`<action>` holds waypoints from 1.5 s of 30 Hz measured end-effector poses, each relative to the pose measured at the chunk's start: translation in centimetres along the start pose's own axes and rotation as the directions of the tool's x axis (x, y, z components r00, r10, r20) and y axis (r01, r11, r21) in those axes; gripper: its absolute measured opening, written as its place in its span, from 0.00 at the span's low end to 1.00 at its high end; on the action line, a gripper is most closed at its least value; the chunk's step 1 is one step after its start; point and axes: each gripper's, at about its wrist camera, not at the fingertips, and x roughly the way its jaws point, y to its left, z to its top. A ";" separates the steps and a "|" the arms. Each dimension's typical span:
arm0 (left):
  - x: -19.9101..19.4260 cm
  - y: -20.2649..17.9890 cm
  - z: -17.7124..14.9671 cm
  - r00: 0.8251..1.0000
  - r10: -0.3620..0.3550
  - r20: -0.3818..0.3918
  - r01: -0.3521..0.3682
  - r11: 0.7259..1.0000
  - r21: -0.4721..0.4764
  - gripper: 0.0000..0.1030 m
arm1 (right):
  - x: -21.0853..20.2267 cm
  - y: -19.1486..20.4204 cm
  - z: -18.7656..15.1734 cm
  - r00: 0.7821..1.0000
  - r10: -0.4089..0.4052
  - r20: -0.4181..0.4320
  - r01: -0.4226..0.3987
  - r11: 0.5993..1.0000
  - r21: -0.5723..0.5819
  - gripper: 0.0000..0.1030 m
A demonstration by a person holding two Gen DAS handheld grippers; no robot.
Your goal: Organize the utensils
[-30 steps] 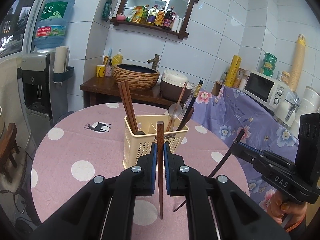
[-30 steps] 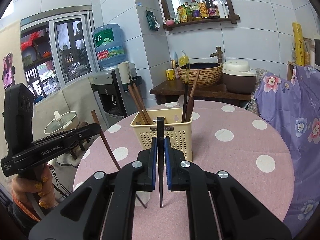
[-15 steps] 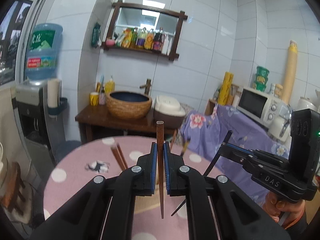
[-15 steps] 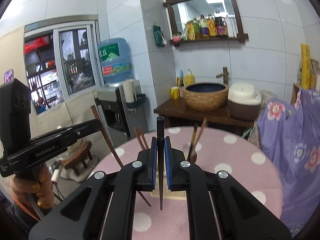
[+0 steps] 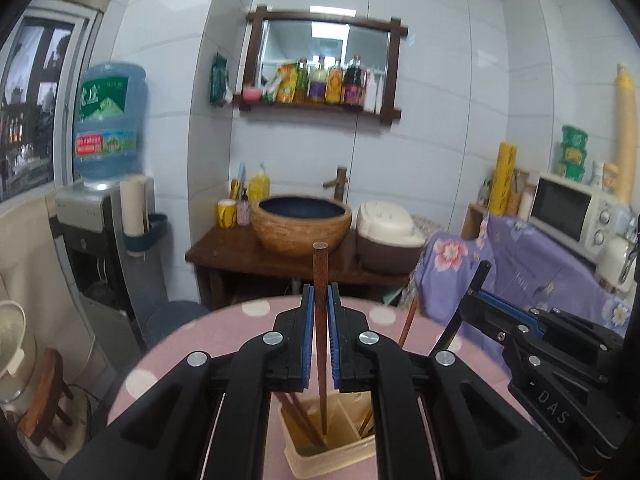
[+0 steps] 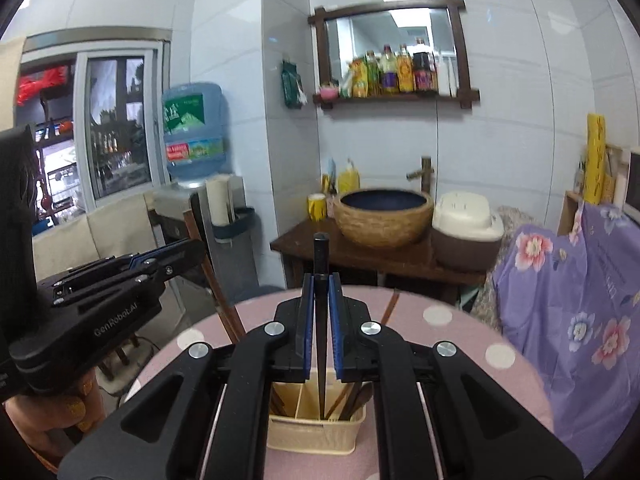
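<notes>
Nearest, the left gripper was clenched on a brown wooden chopstick and the right gripper on a black chopstick, each stick upright with its tip over the basket, presumably so it could drop straight in. Below them the cream slatted utensil basket stood on the pink polka-dot table, its compartments already holding brown chopsticks and dark handles.

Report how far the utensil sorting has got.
Done: several chopsticks and utensils already stand in the cream basket. In hand: the left tongs clamp a brown chopstick, the right tongs a black chopstick, both above the basket. Left: dropping both in.
</notes>
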 end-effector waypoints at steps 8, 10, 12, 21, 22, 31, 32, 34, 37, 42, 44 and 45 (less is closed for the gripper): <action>3.2 1.4 -4.5 0.994 -0.007 -0.113 0.002 0.999 -0.046 0.08 | 2.2 -0.8 -4.1 0.998 -0.007 -0.056 0.009 1.000 0.022 0.08; 3.6 1.5 -5.0 0.992 -0.006 -0.130 0.000 0.999 -0.047 0.08 | 2.2 -0.9 -4.5 0.999 -0.012 -0.052 0.013 1.000 0.018 0.08; 3.7 1.7 -5.2 0.991 -0.008 -0.133 0.001 0.999 -0.052 0.08 | 2.3 -0.9 -4.8 0.998 -0.003 -0.059 0.004 1.000 0.024 0.08; 0.2 1.9 -5.6 0.997 -0.024 -0.080 0.022 0.999 -0.024 0.26 | -1.7 -0.6 -6.0 0.999 -0.018 0.040 0.018 1.000 -0.001 0.39; -0.6 2.0 -6.0 0.998 -0.021 -0.066 0.020 1.000 -0.019 0.48 | -2.6 -0.6 -6.5 0.998 -0.026 0.055 0.027 1.000 -0.002 0.56; -9.7 3.2 -14.0 0.990 0.085 0.114 -0.087 0.996 0.016 0.95 | -10.3 0.5 -15.9 0.992 -0.104 0.075 0.106 0.994 -0.027 0.94; -10.8 3.0 -15.6 0.989 0.088 0.120 -0.090 0.996 0.012 0.95 | -11.0 0.7 -17.1 0.992 -0.104 0.069 0.106 0.994 -0.023 0.94; -12.4 2.8 -17.9 0.988 0.093 0.125 -0.094 0.996 0.002 0.95 | -12.4 1.4 -19.9 0.992 -0.113 0.053 0.115 0.993 -0.025 0.94; -14.0 2.7 -20.4 0.986 0.122 0.109 -0.119 0.992 -0.033 0.95 | -14.3 2.5 -23.4 0.991 -0.129 0.032 0.130 0.991 -0.029 0.94; -16.8 2.7 -23.5 0.993 0.089 0.075 -0.083 0.993 -0.086 0.95 | -17.5 4.3 -27.4 0.990 -0.139 0.037 0.141 0.989 -0.053 0.94; -17.9 2.4 -24.4 0.992 0.091 0.089 -0.085 0.994 -0.067 0.95 | -19.0 4.9 -28.5 0.988 -0.145 0.049 0.147 0.988 -0.046 0.94; -18.4 2.2 -24.7 0.992 0.088 0.093 -0.083 0.995 -0.056 0.95 | -19.4 5.1 -28.6 0.988 -0.143 0.058 0.146 0.988 -0.042 0.94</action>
